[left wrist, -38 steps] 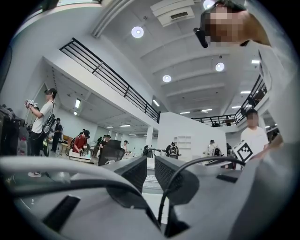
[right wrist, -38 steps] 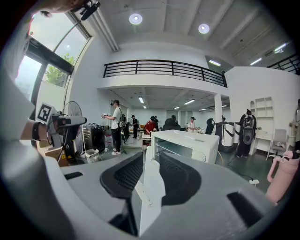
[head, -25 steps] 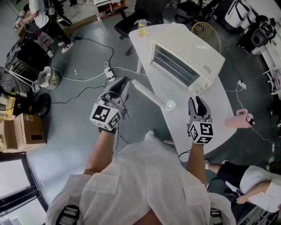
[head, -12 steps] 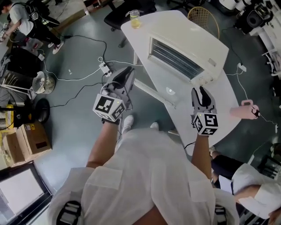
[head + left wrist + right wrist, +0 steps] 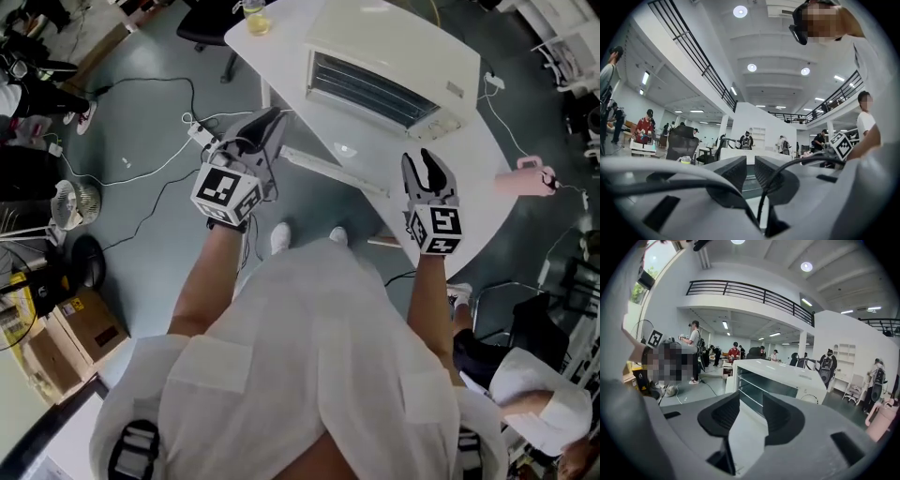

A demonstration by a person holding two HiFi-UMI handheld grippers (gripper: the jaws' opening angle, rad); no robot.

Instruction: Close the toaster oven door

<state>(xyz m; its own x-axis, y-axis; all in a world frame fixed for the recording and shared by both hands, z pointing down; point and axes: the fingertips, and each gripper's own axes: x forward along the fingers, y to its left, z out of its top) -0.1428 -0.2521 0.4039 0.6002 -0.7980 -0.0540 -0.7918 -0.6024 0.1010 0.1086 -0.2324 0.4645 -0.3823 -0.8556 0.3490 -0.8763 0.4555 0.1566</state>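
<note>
The white toaster oven (image 5: 394, 52) stands on the white table (image 5: 473, 202). Its glass door (image 5: 352, 150) hangs open, folded down flat toward me, with the handle bar (image 5: 323, 169) at its front edge. My left gripper (image 5: 268, 118) hovers off the table's left edge, just left of the handle, with only a narrow gap between its jaws and nothing in it. My right gripper (image 5: 427, 161) hangs over the table by the oven's knob end; its jaws are opening and hold nothing. In the right gripper view the oven (image 5: 787, 373) and its racks lie straight ahead.
A cup of yellow drink (image 5: 255, 14) sits at the table's far corner. A pink object (image 5: 525, 178) lies by the right edge. A power strip with cables (image 5: 202, 136), a fan (image 5: 70, 202) and boxes (image 5: 75, 328) are on the floor. A person (image 5: 530, 380) sits lower right.
The head view has swung, so the oven now sits higher in the picture. Both grippers keep about the same places by the open door. The right jaws stand a little wider.
</note>
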